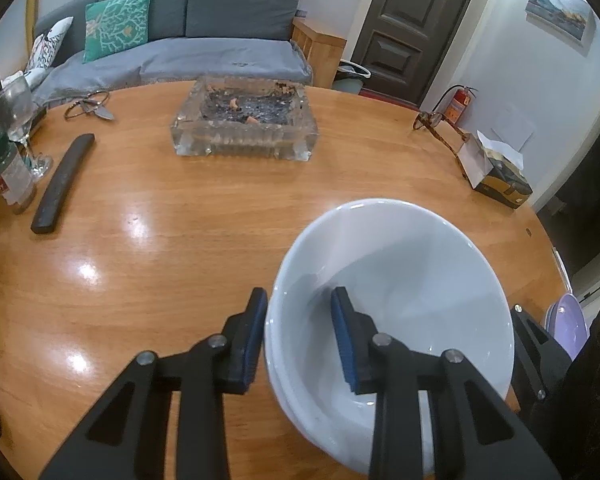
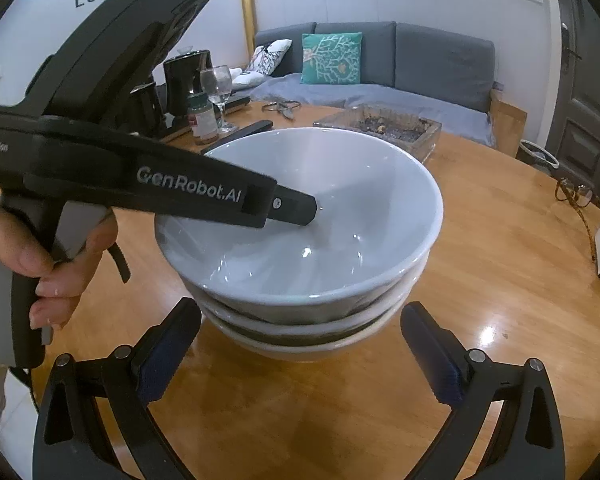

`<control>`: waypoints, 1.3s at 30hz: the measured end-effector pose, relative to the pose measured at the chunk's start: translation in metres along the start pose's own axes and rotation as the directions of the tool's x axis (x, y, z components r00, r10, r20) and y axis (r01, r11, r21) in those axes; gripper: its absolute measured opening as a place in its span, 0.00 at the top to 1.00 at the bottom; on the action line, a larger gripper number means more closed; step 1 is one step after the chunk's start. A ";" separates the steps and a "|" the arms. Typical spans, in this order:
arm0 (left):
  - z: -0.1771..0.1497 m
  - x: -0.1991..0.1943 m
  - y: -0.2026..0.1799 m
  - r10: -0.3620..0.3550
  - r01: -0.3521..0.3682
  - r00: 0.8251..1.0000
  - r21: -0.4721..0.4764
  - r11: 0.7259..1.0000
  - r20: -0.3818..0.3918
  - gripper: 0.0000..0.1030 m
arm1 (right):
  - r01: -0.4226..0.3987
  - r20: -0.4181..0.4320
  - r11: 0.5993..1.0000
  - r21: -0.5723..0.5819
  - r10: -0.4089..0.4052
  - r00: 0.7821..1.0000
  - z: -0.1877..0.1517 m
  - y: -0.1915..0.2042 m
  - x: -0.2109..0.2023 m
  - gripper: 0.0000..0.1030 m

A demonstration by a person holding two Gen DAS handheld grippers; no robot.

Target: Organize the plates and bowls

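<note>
Three white bowls are stacked on the round wooden table. The top bowl fills the lower right of the left wrist view. My left gripper straddles its near-left rim, one pad against the outside and the other inside the bowl. A strip of white wall shows between the inner pad and the rim, so I see no squeeze. A person's hand holds this gripper. My right gripper is wide open low in front of the stack, a finger on each side, touching nothing. Purple plates show at the right edge.
A glass ashtray sits mid-table beyond the bowls. At the left are a black remote, a wine glass and a jar. Spectacles and a tissue box lie at the right edge. Black kettles stand at the back left.
</note>
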State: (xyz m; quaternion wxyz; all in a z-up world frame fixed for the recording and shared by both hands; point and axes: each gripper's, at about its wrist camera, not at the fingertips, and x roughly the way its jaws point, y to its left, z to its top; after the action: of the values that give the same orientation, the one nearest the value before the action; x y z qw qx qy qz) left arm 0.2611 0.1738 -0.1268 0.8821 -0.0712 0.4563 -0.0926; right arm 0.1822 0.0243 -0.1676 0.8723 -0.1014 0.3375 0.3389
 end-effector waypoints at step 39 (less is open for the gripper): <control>-0.093 -0.049 -0.083 -0.031 0.036 0.999 0.103 0.994 -0.045 0.71 | -0.012 -0.062 0.995 -0.097 0.006 0.998 -0.077 0.022 -0.094 0.15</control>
State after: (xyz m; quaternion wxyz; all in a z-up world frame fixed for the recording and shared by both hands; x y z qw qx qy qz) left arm 0.1492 0.1003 -0.1236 0.8730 -0.0309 0.4684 -0.1324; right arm 0.0768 -0.0395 -0.1622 0.8541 -0.1524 0.3478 0.3554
